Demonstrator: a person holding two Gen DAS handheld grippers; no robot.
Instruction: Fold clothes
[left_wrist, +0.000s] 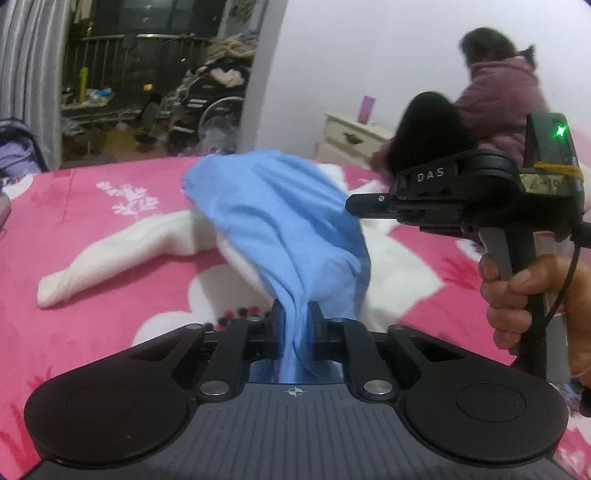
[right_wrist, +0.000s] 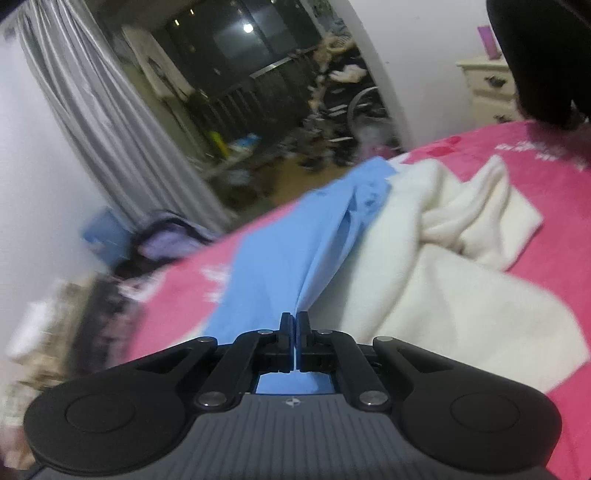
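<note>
A light blue garment (left_wrist: 280, 221) hangs bunched above a pink bed. My left gripper (left_wrist: 295, 314) is shut on a thick bunch of its cloth. My right gripper (right_wrist: 296, 321) is shut on a thin edge of the same blue garment (right_wrist: 280, 251), which stretches away from it over the bed. In the left wrist view the right gripper (left_wrist: 351, 205) shows from the side at the right, its tip at the blue cloth. A white garment (left_wrist: 122, 251) lies spread on the bed under the blue one; it also shows in the right wrist view (right_wrist: 461, 266).
The pink floral bedspread (left_wrist: 92, 206) covers the bed. A person in a mauve jacket (left_wrist: 498, 92) sits at the far right beside a cream nightstand (left_wrist: 351, 136). A grey curtain (right_wrist: 92, 110) and a cluttered dark room with a wheelchair (left_wrist: 207, 107) lie beyond the bed.
</note>
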